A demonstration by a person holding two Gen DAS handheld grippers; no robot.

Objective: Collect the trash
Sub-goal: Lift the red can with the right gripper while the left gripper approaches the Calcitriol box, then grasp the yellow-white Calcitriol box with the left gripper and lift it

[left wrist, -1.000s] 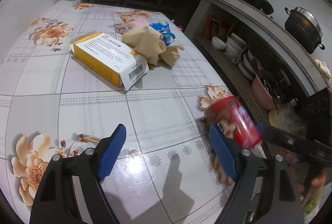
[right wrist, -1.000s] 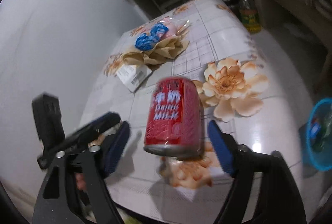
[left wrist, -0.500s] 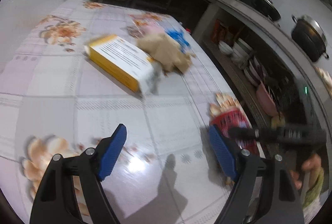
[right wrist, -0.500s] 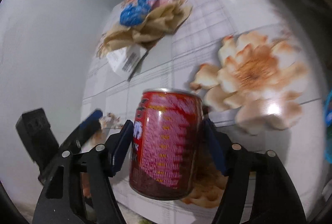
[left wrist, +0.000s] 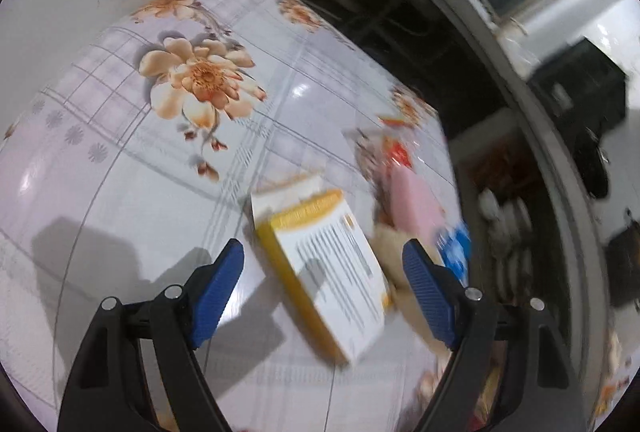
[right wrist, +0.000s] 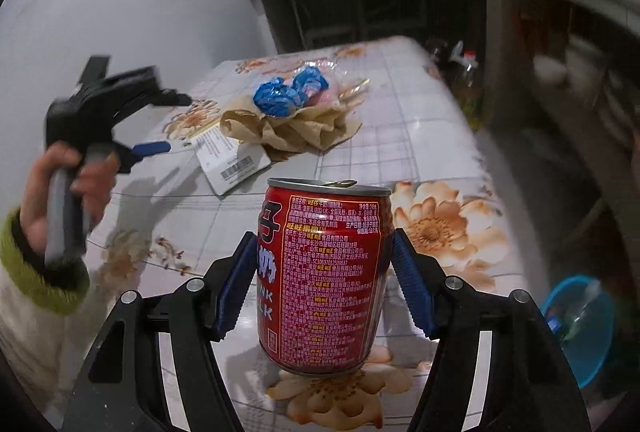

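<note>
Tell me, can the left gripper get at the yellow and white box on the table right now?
Probably yes. The left gripper is open and empty, and the yellow and white box lies flat just ahead between its fingers, top uncovered. The crumpled brown paper crowds its right side.

Dim indoor light from overhead leaves white glare patches on the glossy table (left wrist: 120,192) and soft gray shadows beneath the jaws. The left wrist view is smeared by motion — the box (left wrist: 324,272) and shelves streak. The right wrist view is sharper — the can (right wrist: 324,272) print is readable, edges bowed and dark
</note>
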